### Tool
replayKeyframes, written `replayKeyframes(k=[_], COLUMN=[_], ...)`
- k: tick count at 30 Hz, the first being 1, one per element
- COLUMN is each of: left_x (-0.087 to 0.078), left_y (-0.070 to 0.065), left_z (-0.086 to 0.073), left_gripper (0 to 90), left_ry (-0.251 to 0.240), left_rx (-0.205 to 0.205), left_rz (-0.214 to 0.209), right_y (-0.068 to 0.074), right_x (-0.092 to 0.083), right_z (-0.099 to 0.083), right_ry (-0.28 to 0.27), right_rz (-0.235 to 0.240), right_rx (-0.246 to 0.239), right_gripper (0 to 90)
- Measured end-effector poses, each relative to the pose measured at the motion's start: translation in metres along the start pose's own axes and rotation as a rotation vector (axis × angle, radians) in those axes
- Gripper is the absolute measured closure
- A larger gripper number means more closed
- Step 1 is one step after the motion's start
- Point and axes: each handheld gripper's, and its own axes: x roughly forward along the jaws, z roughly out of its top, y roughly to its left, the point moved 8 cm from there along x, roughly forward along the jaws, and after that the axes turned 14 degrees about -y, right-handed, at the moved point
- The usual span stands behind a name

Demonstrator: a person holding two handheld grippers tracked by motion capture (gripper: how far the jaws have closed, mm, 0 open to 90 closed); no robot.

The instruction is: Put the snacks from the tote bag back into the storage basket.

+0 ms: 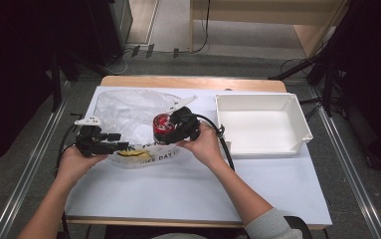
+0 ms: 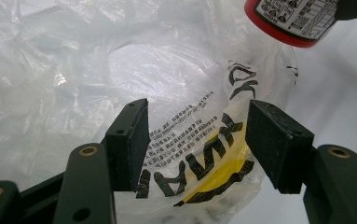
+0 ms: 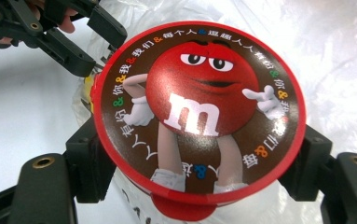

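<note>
Right claw (image 3: pixel 199 163) clamps its 2 jaws on the red candy tub (image 3: pixel 198 114), holding it over the plastic bag (image 1: pixel 128 112). Left claw (image 2: pixel 195 140), spread wide, straddles the bag's printed edge, probably steadying its mouth.

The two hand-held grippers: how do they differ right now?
The right hand-held gripper is shut on the red candy tub, while the left hand-held gripper is open with nothing clamped. The right one holds its load above the plastic bag; the left one sits at the bag's printed edge, its jaws either side of the print. Both have black jaws.
</note>
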Motion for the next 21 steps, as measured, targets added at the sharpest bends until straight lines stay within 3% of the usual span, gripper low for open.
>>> replayKeyframes(k=[21], left_x=[0.002], left_y=[-0.003], left_z=[0.001], left_gripper=[40.5], left_ry=[-0.003], left_rx=[0.005], left_rz=[-0.009], right_y=[-0.012], right_x=[-0.016], right_z=[-0.005], right_ry=[0.025], right_rz=[-0.021], right_rx=[0.018], right_gripper=[26.2])
